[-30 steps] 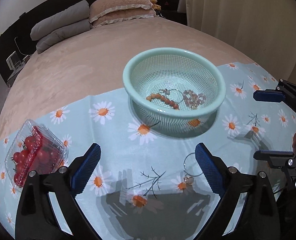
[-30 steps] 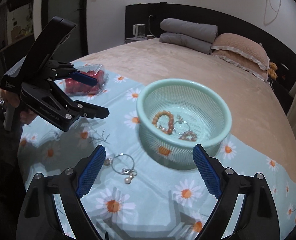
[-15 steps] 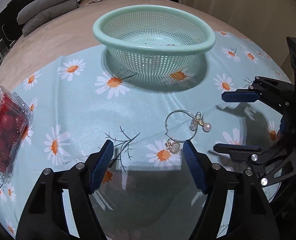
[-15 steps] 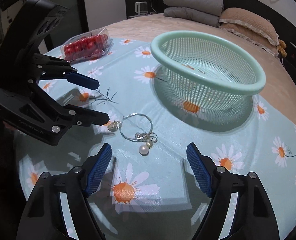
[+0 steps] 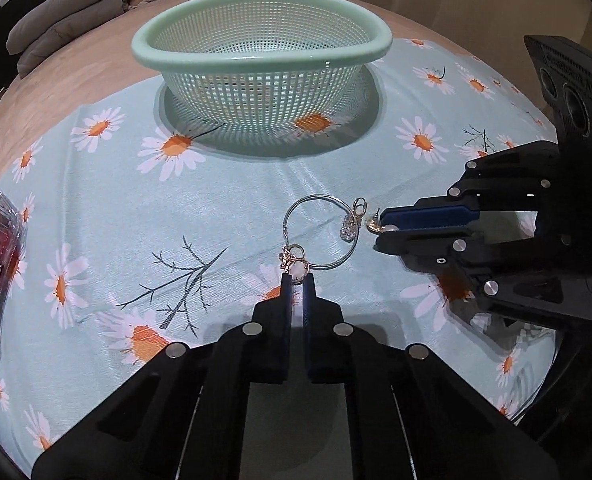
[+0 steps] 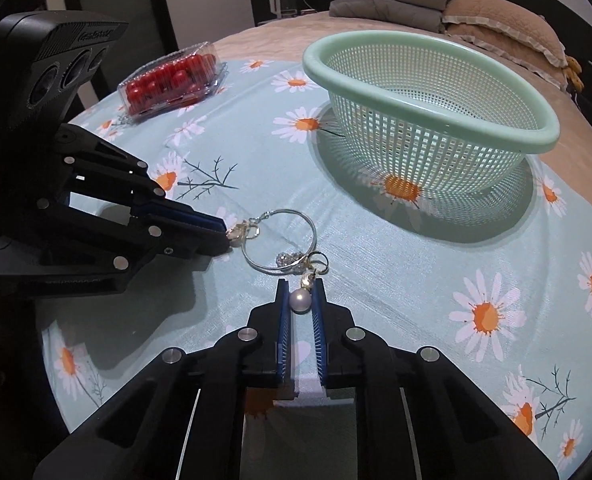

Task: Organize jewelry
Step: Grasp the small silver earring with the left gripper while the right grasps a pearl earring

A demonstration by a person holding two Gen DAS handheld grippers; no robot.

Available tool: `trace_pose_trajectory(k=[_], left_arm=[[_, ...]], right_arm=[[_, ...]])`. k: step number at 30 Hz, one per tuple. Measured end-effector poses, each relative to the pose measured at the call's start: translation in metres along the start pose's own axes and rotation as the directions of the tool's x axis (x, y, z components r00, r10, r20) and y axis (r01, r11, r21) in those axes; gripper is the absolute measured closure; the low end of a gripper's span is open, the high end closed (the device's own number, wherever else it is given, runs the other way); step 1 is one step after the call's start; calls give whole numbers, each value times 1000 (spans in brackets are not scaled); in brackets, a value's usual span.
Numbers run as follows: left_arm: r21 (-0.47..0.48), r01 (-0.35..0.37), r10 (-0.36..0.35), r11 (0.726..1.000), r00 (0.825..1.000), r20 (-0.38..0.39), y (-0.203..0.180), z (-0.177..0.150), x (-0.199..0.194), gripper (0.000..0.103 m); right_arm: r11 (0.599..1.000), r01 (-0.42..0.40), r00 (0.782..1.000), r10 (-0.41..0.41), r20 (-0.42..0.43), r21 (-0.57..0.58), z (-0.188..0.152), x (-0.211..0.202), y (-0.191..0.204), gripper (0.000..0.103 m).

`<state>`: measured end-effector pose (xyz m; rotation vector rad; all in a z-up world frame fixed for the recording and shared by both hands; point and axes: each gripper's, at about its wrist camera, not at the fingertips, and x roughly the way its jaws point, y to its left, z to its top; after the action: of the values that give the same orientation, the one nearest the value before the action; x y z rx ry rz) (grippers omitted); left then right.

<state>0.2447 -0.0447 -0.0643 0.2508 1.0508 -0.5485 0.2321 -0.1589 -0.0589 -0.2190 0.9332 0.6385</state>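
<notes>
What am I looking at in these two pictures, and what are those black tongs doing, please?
A person holds a hand-operated claw in each hand; each carries a camera looking along its fingers, giving one picture each. The left claw is shut on a gold charm; the right claw has its jaws closing on a pearl. Both seem attached to one silver hoop lying on the daisy cloth, near a green basket and a box of red fruit.

Left wrist view: looks steeply down along the left claw (image 5: 294,280), close over the daisy-print cloth (image 5: 224,216), facing the mint mesh basket (image 5: 262,46). Right wrist view: similarly low and close, behind the right claw (image 6: 299,292). Shared: basket, cloth, silver hoop (image 6: 280,240), each other's claw.
</notes>
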Motion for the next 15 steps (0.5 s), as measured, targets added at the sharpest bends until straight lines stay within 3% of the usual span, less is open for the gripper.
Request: trace_pose_trajectory(k=[9, 12, 13, 15], left_arm=[[-12, 29, -28, 1000, 1000, 7, 5, -3, -11, 101], [-7, 32, -32, 999, 999, 21, 4, -2, -14, 87], [-6, 27, -27, 1000, 999, 21, 4, -1, -13, 76], [0, 29, -29, 1000, 1000, 12, 4, 1, -9, 74]], right_arm=[[1000, -11, 999, 11, 47, 6, -10, -40, -8, 92], [1000, -13, 998, 13, 58, 8, -11, -47, -10, 92], [1000, -10, 998, 9, 60, 9, -11, -48, -11, 92], [1000, -14, 998, 13, 58, 9, -12, -48, -11, 92]])
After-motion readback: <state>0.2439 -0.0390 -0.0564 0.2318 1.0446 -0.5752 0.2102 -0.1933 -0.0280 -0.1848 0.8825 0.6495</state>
